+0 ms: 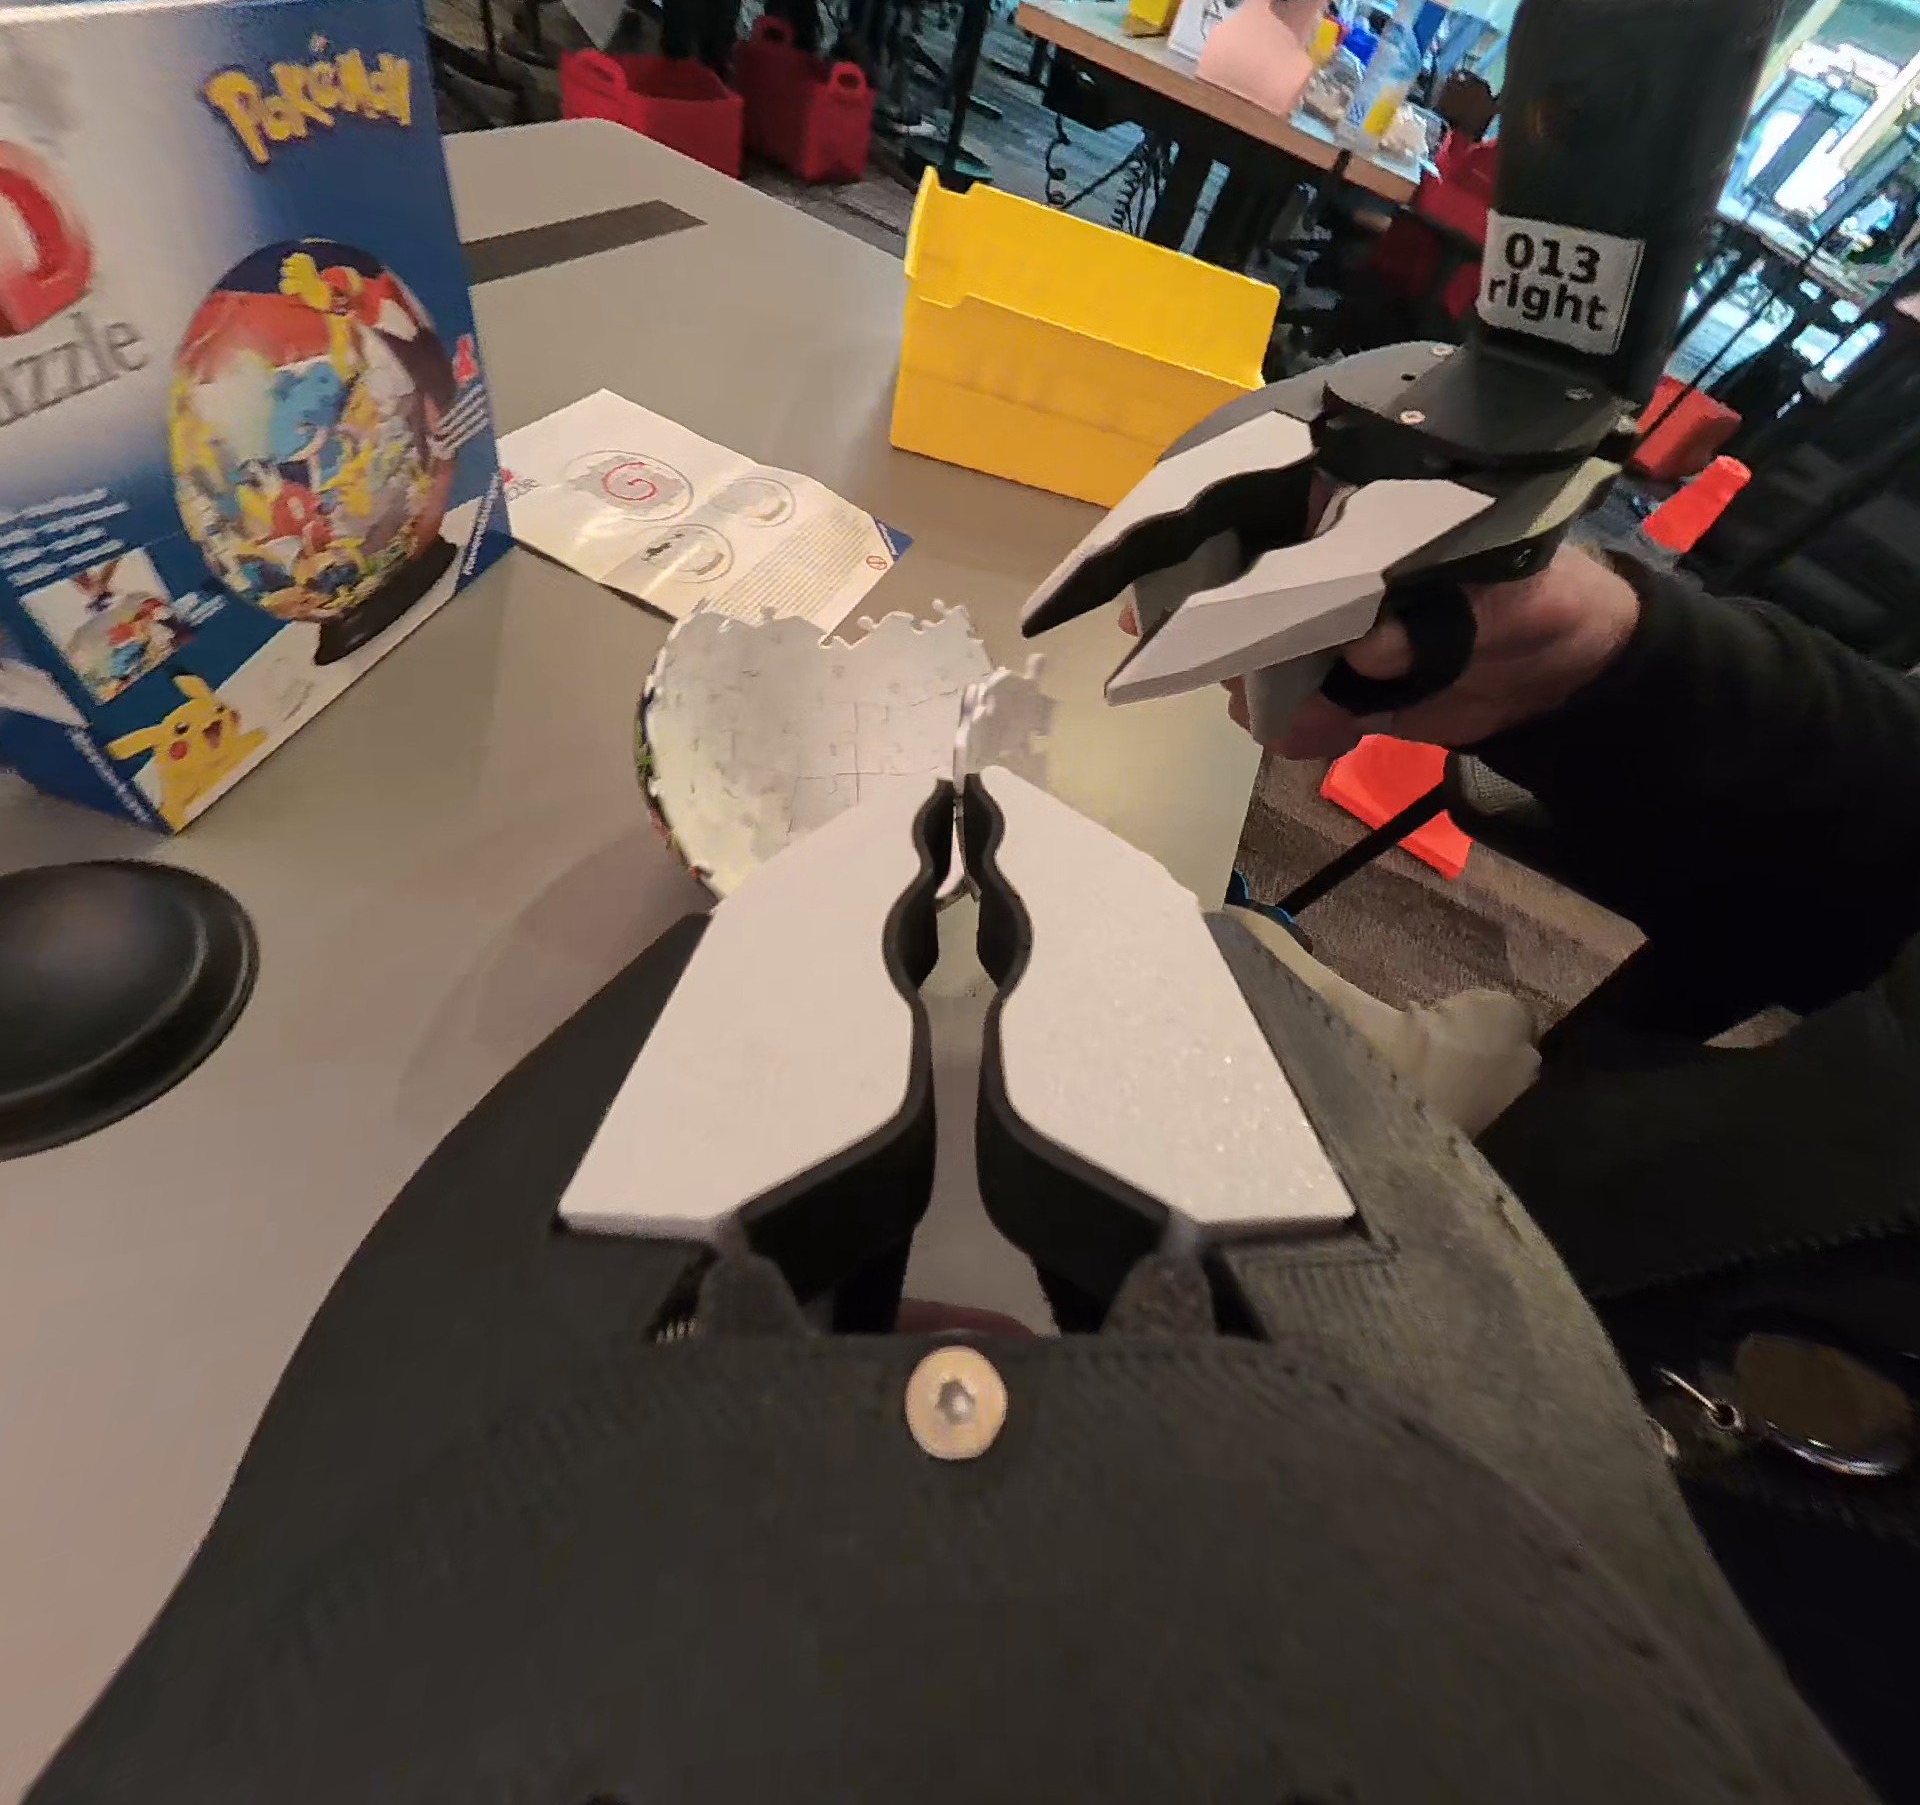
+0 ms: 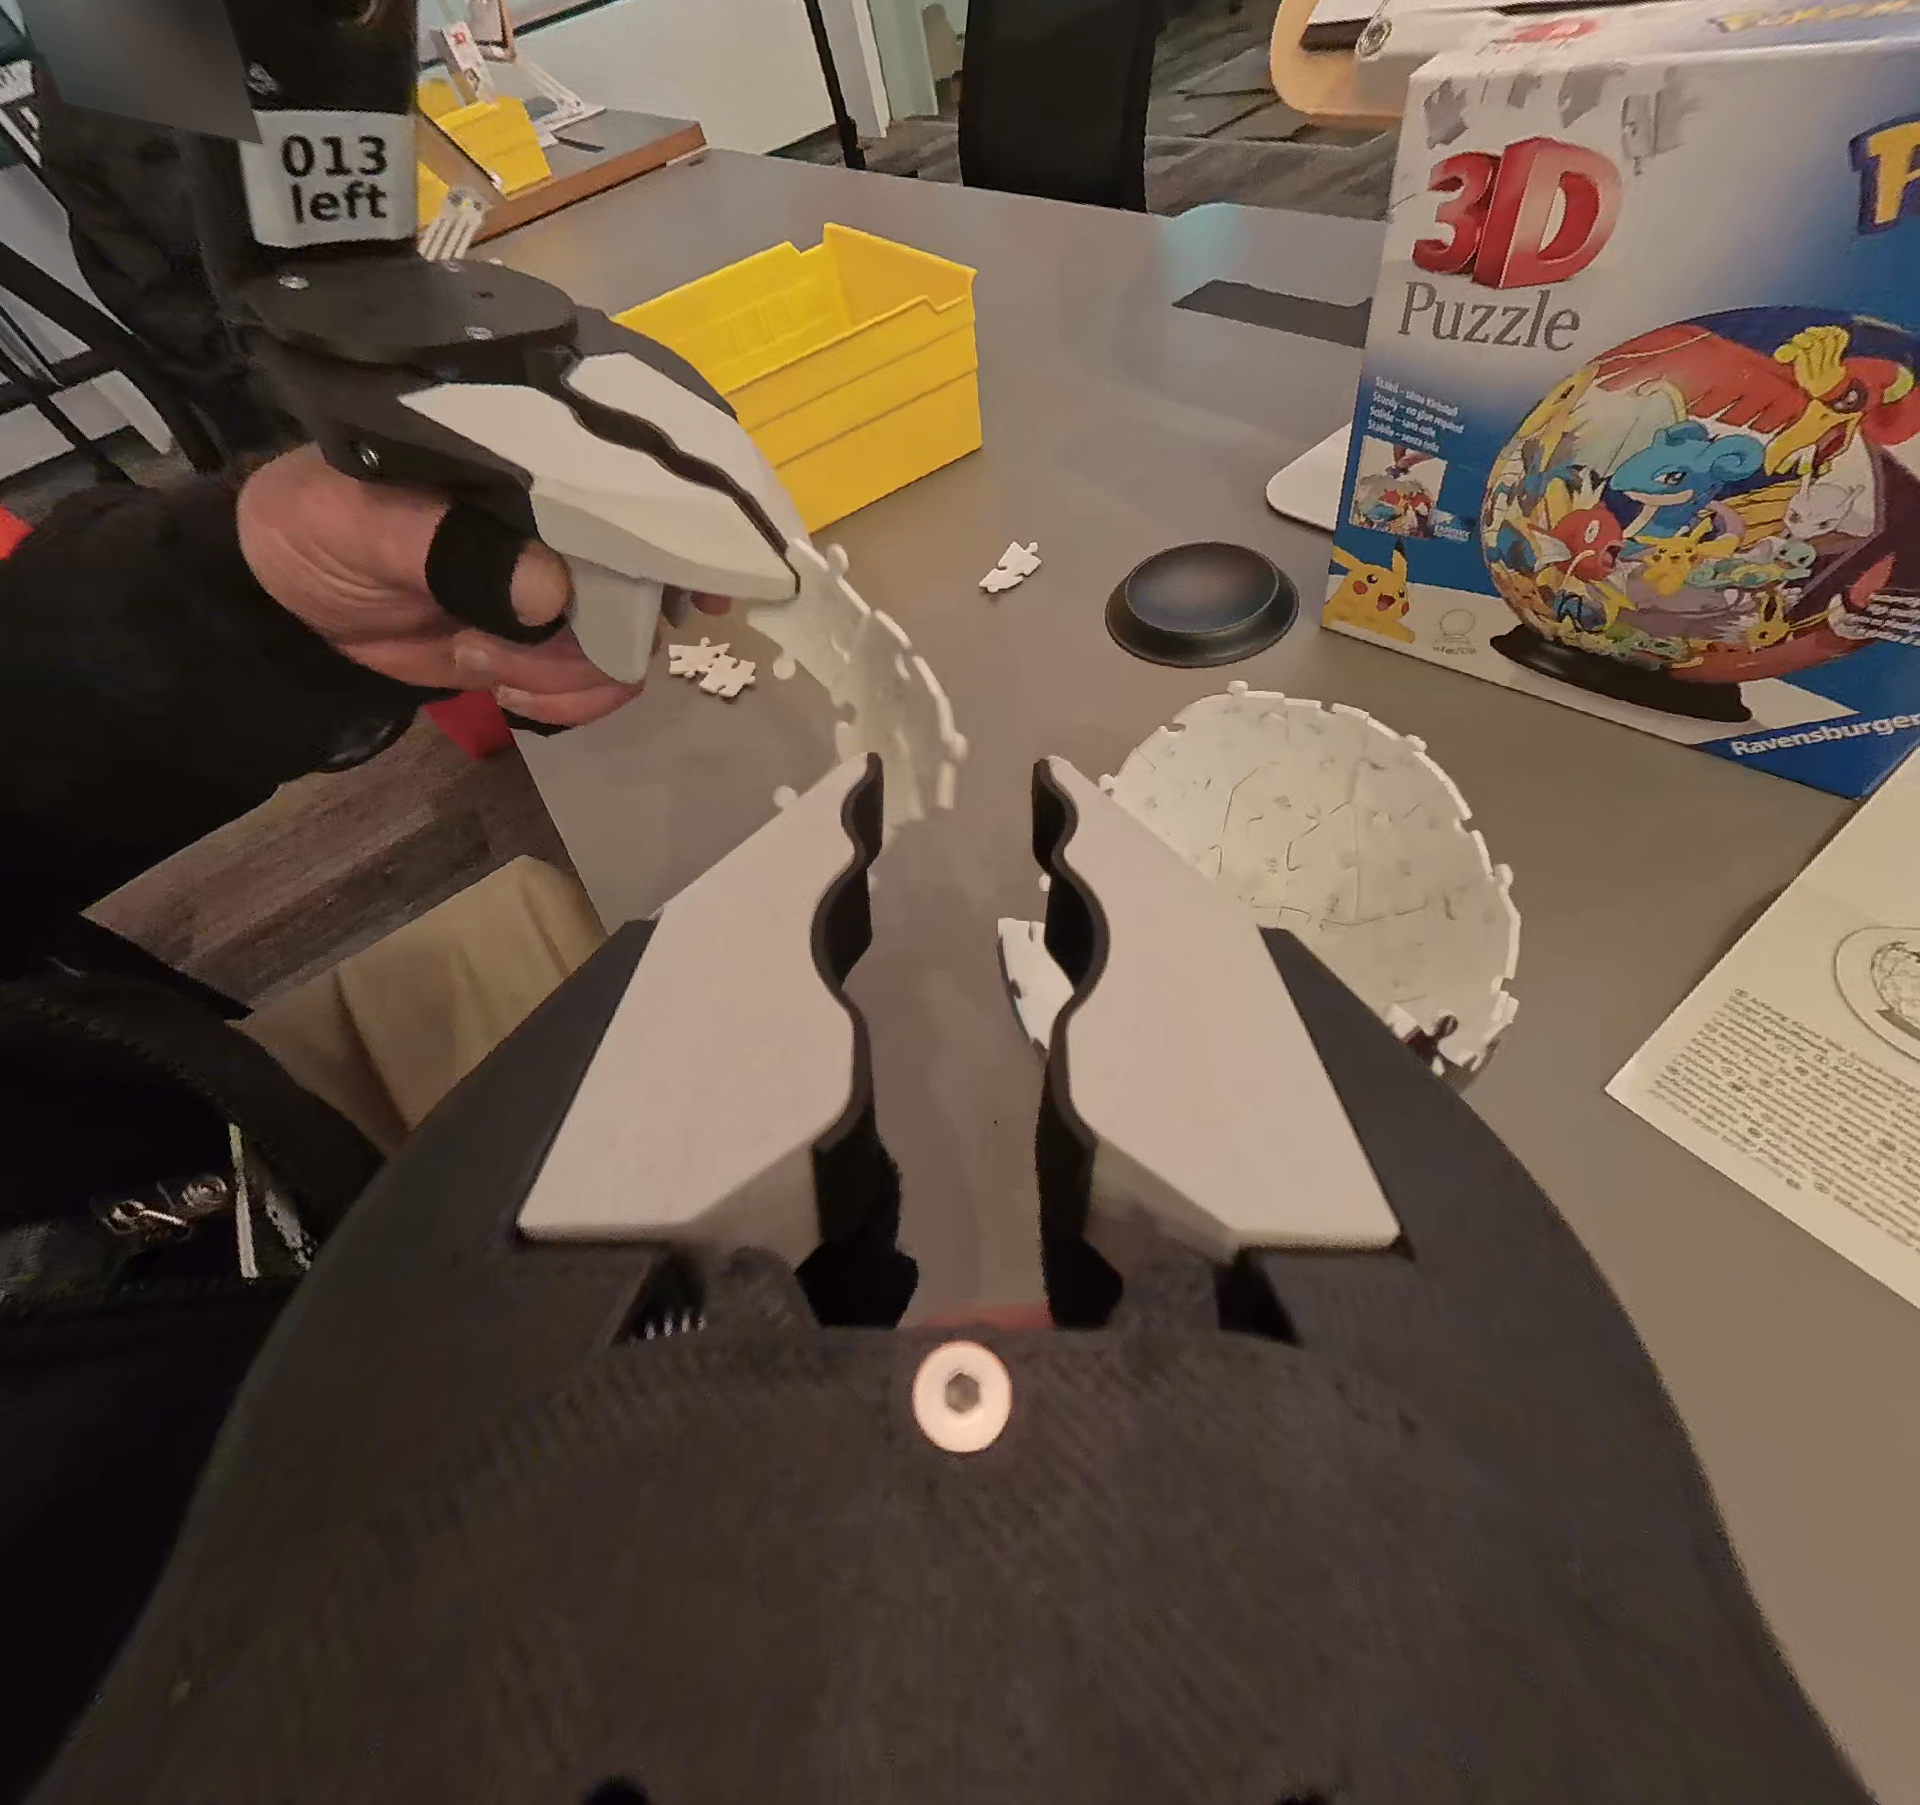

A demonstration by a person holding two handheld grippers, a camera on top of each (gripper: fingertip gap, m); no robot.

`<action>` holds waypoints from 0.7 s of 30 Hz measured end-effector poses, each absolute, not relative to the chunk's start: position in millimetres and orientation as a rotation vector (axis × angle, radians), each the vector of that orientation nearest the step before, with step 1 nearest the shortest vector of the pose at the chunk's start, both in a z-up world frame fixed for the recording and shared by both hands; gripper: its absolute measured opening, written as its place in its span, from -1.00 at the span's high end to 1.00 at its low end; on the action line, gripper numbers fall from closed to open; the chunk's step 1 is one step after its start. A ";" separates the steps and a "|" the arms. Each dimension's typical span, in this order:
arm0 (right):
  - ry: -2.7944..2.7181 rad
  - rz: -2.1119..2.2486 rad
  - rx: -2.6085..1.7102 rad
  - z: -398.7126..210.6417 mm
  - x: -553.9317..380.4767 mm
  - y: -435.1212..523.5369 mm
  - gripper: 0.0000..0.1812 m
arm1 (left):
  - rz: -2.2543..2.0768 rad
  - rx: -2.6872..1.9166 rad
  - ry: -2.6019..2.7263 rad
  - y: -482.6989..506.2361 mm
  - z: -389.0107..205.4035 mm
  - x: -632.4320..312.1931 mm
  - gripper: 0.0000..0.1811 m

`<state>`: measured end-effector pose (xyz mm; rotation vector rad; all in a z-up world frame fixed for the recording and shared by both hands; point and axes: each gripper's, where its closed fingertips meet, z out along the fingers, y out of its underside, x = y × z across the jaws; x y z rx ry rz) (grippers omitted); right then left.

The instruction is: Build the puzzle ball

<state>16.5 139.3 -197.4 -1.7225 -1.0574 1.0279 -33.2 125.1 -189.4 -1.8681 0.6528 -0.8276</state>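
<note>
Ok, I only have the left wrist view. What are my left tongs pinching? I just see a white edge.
Observer: The left tongs grip one end of a curved strip of joined pieces, which hangs down in an arc.
Operator: Is the strip touching the half shell?
Observer: No. In the right wrist view there is a clear gap between it and the half shell, which sits on the table.
Operator: Any loose pieces lying around?
Observer: Yes, a single piece lies beside the black stand, and a small cluster lies near the table's edge.
</note>
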 end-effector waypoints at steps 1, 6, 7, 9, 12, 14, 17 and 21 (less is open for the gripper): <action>-1.054 1.043 -1.720 -196.1 17.9 139.4 0.68 | -0.811 -1.868 0.674 127.2 -190.4 -29.4 0.98; -1.030 1.111 -1.717 -194.8 24.4 139.1 0.68 | -0.781 -1.861 0.722 136.2 -191.8 -19.7 0.98; -1.024 1.113 -1.722 -195.3 25.3 139.8 0.68 | -0.784 -1.861 0.720 137.8 -192.9 -18.8 0.98; -1.005 1.089 -1.726 -194.9 29.6 144.4 0.68 | -0.803 -1.854 0.702 140.5 -194.0 -17.9 0.98; -0.960 1.117 -1.729 -192.5 36.5 149.0 0.68 | -0.829 -1.848 0.680 143.1 -195.4 -18.4 0.98; -0.937 1.137 -1.736 -192.9 39.3 150.9 0.68 | -0.844 -1.839 0.672 143.7 -195.1 -18.4 0.98; -0.934 1.139 -1.734 -194.1 42.8 152.0 0.67 | -0.860 -1.831 0.668 143.3 -196.0 -18.4 0.98; -0.934 1.179 -1.733 -195.8 43.9 149.5 0.66 | -0.873 -1.815 0.664 142.2 -195.8 -17.7 0.98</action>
